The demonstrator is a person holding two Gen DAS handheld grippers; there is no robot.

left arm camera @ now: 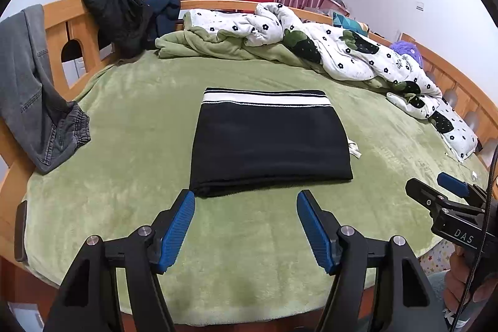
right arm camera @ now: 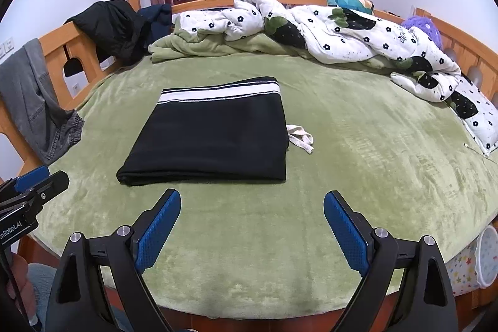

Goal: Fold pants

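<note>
My left gripper (left arm camera: 246,199) hangs over the near part of the bed with its two blue-padded fingers (left arm camera: 176,231) spread wide apart and nothing between them. The left finger's tip sits just short of the near left corner of the pants (left arm camera: 270,145); I can't tell from this angle whether it brushes the cloth or hovers above the green blanket (left arm camera: 124,120). My right gripper (right arm camera: 252,201) is spread even wider, its pads (right arm camera: 345,234) empty, pointing at the blanket a little short of the pants' near edge and clear of the fabric. From the left camera I catch the right gripper off to the side over the bed's near right edge, and the right camera shows the left one at its far left border.

The pants lie folded into a tidy black rectangle in the middle of the bed, the white-striped waistband (right arm camera: 218,92) along the far edge and the folded layers stacked at the near edge. A bit of white drawstring (right arm camera: 300,137) pokes out on the right side, resting on the blanket. Beyond it a flowered quilt (right arm camera: 342,33) is bunched along the far side, and a pair of grey jeans (left arm camera: 31,89) drapes over the wooden bed frame (left arm camera: 77,30) on the left
</note>
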